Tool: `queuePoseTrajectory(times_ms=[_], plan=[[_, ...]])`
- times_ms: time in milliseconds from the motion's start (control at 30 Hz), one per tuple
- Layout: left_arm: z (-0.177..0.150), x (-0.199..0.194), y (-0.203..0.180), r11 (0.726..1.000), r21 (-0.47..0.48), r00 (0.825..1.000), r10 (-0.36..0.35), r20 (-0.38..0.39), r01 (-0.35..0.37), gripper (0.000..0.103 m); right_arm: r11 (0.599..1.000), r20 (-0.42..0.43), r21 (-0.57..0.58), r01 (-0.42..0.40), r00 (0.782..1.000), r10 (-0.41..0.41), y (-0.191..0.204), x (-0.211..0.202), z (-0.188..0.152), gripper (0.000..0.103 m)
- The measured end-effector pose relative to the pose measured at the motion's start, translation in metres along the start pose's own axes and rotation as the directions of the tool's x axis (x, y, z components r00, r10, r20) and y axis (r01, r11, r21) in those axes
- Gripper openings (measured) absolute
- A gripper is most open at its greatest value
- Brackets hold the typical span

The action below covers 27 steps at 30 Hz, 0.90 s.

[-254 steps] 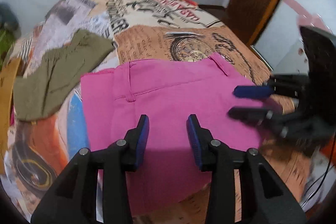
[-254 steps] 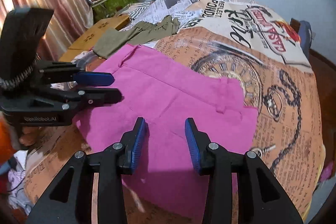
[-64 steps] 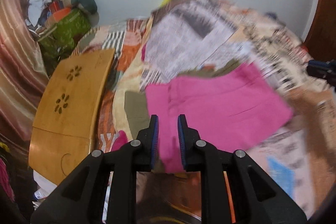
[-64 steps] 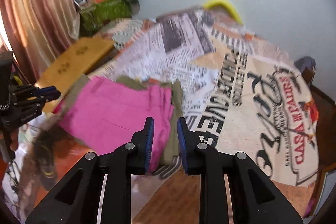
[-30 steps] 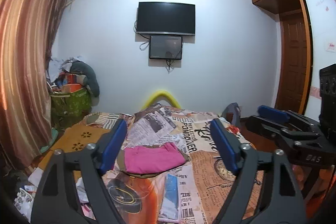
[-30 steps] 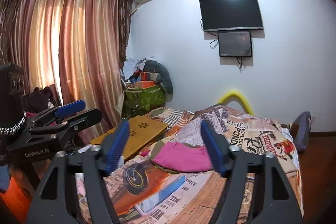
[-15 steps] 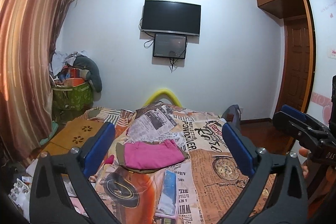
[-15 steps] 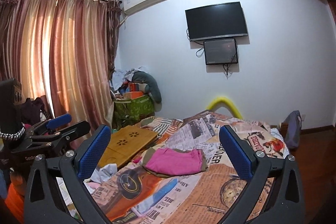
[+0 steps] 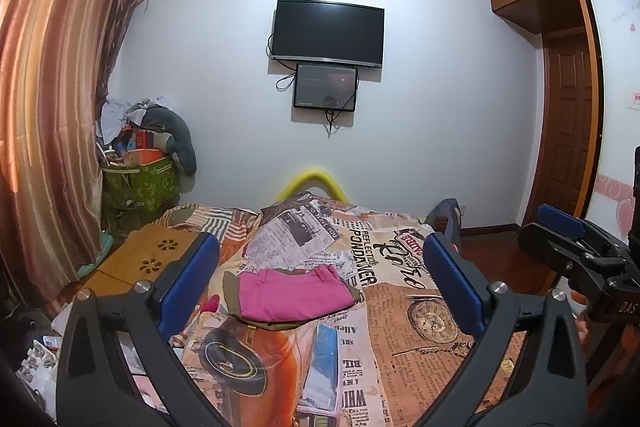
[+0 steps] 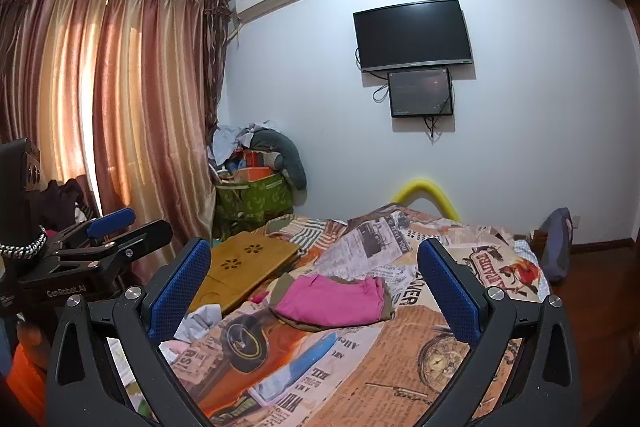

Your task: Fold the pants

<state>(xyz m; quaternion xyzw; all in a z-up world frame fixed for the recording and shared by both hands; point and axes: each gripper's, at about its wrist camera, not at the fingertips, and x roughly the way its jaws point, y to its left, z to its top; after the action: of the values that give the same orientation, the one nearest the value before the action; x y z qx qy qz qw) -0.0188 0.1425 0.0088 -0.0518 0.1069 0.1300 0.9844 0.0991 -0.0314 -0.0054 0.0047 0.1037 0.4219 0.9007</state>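
Standing back: both tools hang above the near end of the bed (image 9: 400, 327), well apart from the garments.
Left tool (image 9: 320, 291): jaws have just been opening and now stand wide; nothing between the pads.
Right tool (image 10: 316, 291): jaws have just been opening too; they stand wide and hold nothing.
Cross-view: the right tool also shows at the right edge of the left wrist frame, the left tool at the left edge of the right wrist frame.
Pink pants (image 9: 292, 293): centre of both frames, lying as a flat folded rectangle on the printed bedspread.
Olive garment (image 9: 236, 291): directly beneath the pink pants, its edge showing along their left and lower sides.
Wooden lap tray (image 9: 136, 263): left of the stack, apart from it.
Task state, judged: fold appears complete; the packet looks tidy and square.
Handling, judged: light, soft woven cloth; limp, not fragile, little slip on the bedspread; layers will shift if pinched singly.
Grip point, judged: take the folded edge or waistband side, pinching all layers together.
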Motion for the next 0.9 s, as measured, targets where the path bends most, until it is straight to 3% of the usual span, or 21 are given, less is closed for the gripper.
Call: queuePoseTrajectory(times_ms=[900], plan=[[-0.0038,0.0097,0.0042,1.000,-0.012,1.000,0.013,-0.023,-0.014,0.103,1.000,-0.021,-0.007,0.003,1.000,-0.004,0.0023,0.0026,-0.0008,0.103]])
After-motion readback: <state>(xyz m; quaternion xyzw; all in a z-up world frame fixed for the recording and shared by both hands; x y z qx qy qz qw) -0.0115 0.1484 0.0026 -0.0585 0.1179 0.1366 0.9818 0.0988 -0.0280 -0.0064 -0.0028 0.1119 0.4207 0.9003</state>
